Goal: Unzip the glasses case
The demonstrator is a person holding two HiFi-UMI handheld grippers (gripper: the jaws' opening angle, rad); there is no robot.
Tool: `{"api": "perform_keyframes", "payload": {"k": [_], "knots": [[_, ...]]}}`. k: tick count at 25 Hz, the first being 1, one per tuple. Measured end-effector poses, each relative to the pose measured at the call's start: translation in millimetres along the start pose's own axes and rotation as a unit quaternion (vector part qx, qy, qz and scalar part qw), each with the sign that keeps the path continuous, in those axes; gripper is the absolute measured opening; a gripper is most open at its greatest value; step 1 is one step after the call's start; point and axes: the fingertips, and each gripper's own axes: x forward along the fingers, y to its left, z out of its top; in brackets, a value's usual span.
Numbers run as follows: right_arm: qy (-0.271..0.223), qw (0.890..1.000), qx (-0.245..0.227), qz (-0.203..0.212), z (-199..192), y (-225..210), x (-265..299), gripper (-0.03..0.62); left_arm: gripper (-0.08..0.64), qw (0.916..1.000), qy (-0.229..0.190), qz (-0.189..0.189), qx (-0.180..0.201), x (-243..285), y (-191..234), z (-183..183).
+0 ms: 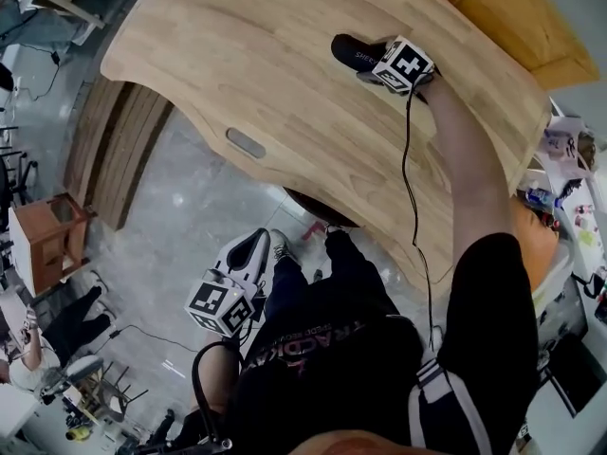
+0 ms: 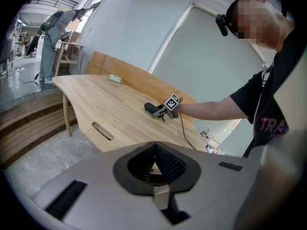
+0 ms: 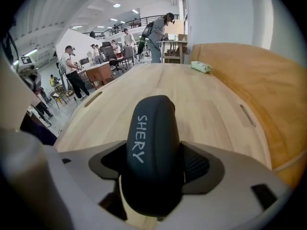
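Clamped glasses case [image 1: 352, 52], well inside table [image 1: 237, 55] edges

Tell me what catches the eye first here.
The dark glasses case, lettered SHERY, sits gripped between the jaws of the right gripper over the wooden table. The left gripper hangs shut and empty off the table's near edge, beside the person's leg.

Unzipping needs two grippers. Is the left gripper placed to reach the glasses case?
Not yet, probably: left gripper hangs shut beside the table, far from the glasses case; nothing blocks it.
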Motion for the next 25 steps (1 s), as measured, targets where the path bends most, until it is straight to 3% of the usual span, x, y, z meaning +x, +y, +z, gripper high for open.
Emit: {"api": "perform_keyframes", "payload": {"k": [7,13,25], "knots": [[-0.029,0.999,0.03,0.024,-22,43,-56,0.354,0.012,0.9974,0.001,-0.057,0.045,4,-10,11],[-0.05,0.998,0.031,0.036,-33,117,-109,0.353,0.012,0.9894,-0.001,-0.114,0.09,-7,-15,13],[-0.056,0.998,-0.021,0.014,-19,282,-217,0.353,0.013,0.9532,-0.017,-0.232,0.193,-29,-40,38]]}}
